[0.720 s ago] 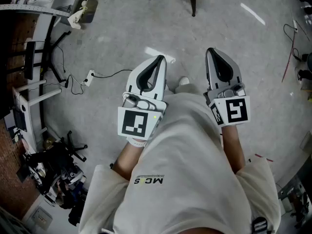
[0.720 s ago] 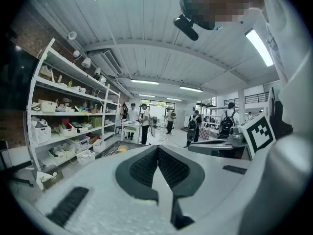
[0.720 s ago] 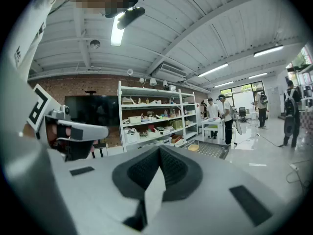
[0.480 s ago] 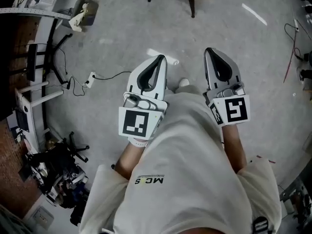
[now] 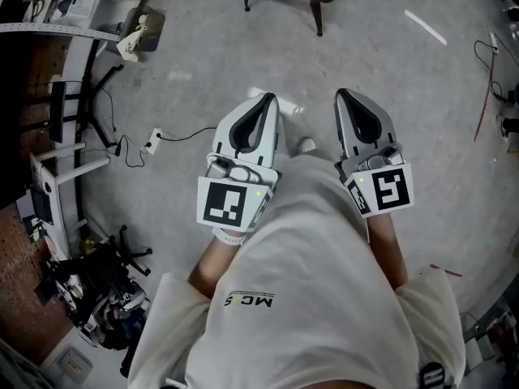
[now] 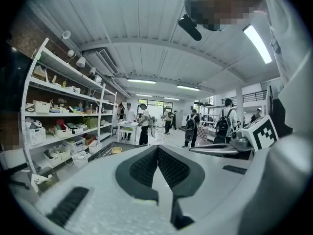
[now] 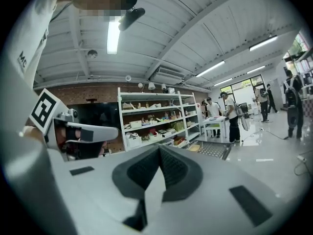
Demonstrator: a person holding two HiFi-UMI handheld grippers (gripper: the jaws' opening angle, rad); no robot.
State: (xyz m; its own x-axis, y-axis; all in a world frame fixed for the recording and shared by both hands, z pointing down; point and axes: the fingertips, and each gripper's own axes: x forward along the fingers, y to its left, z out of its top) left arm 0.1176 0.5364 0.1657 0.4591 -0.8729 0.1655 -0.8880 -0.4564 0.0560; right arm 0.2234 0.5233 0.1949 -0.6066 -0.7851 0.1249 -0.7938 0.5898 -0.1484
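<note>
head view, grippers: the left gripper (image 5: 267, 98) and right gripper (image 5: 344, 94) are held out ahead of the person's white shirt (image 5: 308, 282). They are side by side but apart, above bare concrete floor (image 5: 203, 55).
head view, axes: the left one's long axis runs toward 1 o'clock and the right one's toward 11 o'clock. The tips lean toward each other without touching.
head view, nearest thing: a white shoe (image 5: 306, 145) shows on the floor in the gap between them, at 5 o'clock from the left tips and 7 o'clock from the right. Neither gripper looks nearer, and neither touches it.
head view, surroundings: a power strip (image 5: 152, 141) with its cable lies at 9 o'clock, and dark furniture legs (image 5: 318, 10) stand at 12 o'clock.
left gripper view, jaws: they are closed tip to tip, ribbed pads (image 6: 171, 168) meeting, with nothing between them.
left gripper view, beyond: a shelf rack (image 6: 63, 124) stands at 9 o'clock and people at a white table (image 6: 128, 126) at 12 o'clock. The other gripper's marker cube (image 6: 259, 131) is at 3 o'clock.
right gripper view, jaws: they are likewise pressed together and empty.
right gripper view, beyond: shelving (image 7: 156, 121) stands at 12 o'clock, and the other gripper is at 9 o'clock.
only overhead: the shoe and the floor.
only from the grippers: the pad contact and the room.
</note>
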